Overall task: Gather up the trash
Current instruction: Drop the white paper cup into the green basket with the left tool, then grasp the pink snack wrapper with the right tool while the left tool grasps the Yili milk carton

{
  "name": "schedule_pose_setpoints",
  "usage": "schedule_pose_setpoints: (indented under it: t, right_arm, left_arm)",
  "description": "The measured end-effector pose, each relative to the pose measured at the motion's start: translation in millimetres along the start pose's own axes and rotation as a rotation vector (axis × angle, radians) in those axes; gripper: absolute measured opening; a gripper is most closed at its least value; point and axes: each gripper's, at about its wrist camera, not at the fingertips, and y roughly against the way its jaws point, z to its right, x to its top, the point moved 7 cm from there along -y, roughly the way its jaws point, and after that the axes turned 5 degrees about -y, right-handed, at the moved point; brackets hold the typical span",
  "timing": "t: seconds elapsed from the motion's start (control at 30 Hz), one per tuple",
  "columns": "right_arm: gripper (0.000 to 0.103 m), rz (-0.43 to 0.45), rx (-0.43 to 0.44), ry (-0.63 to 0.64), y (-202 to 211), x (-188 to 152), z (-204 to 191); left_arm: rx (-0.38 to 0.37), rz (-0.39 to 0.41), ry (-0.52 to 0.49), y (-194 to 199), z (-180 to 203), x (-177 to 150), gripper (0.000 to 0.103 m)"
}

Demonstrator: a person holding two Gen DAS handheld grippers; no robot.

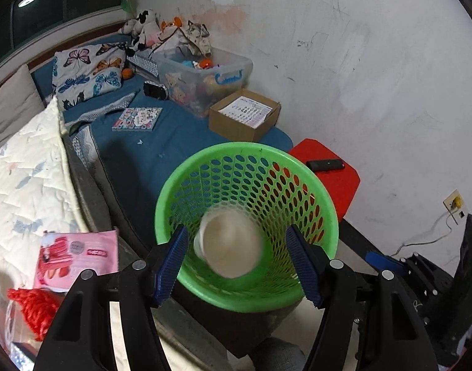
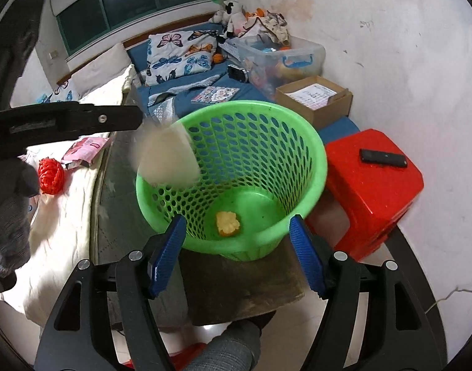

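Both our tongs, left (image 1: 236, 266) and right (image 2: 237, 253), gape empty over the green basket (image 2: 316, 154) as the blurred cup (image 2: 166, 157) drops in beside the yellow scrap (image 2: 227, 223), with the pink wrapper (image 2: 84, 150) left.

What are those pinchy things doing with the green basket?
A person is tidying up trash with two hand-held grippers. A blurry white paper cup is at the rim of the green basket, seemingly dropping in from the left gripper, whose jaws stand open. The right gripper is open and empty too. A yellow scrap already lies in the bottom. A pink wrapper still waits on the bed.
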Motion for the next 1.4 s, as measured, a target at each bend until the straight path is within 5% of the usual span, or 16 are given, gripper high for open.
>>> schedule_pose_setpoints:
  t: [0.43, 0.83, 1.4]
  right_arm:
    - [0.070, 0.008, 0.037, 0.007, 10, -5, -11]
    - [0.072, 0.031, 0.111, 0.100, 25, -2, -85]
    - [0.073, 0.005, 0.215, 0.254, 15, -7, -195]
  left_arm:
    - [0.061, 0.052, -0.048, 40, -3, -13, 0.074]
    - [0.174, 0.138, -0.028, 131, -55, -65, 0.076]
    - [0.310, 0.171, 0.024, 197, -129, -139, 0.088]
